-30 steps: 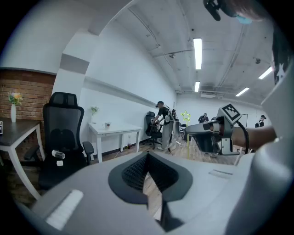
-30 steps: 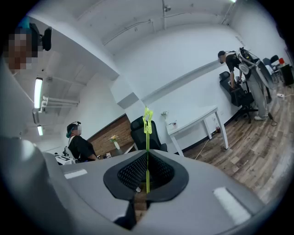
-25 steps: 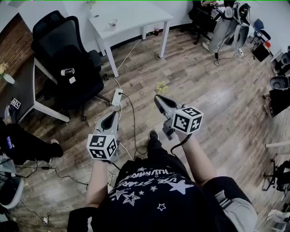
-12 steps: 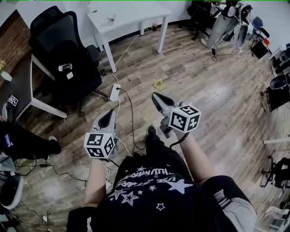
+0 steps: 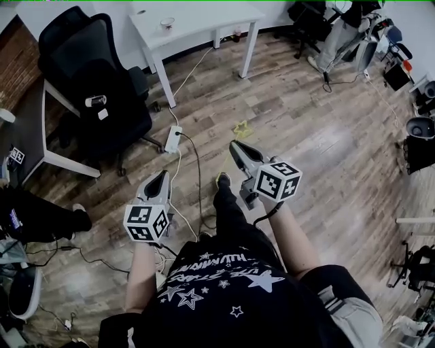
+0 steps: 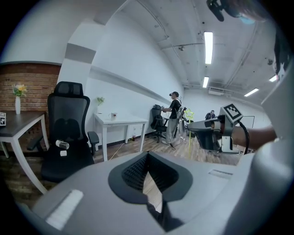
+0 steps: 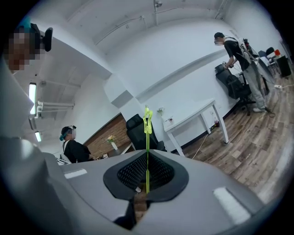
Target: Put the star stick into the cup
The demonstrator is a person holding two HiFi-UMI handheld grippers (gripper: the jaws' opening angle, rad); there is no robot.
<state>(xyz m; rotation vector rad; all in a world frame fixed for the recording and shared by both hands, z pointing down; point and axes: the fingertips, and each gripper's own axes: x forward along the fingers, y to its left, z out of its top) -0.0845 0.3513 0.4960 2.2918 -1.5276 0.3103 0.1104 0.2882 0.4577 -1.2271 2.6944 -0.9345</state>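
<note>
Gripping star stick (image 7: 147, 151) in right gripper (image 5: 234, 145), jaws pressed together on thin shaft. Held roughly upright, long axis crossing jaw line, star end up, lower end hidden behind gripper body. Closed on nothing at left gripper (image 5: 160, 175), set left of and behind right one. Still to reach cup (image 5: 166, 24) on white tabletop (image 5: 204, 20): well apart, ahead and left of right gripper, more on left gripper's side. Probably means carrying forward-left, then lowering plain end first.
</note>
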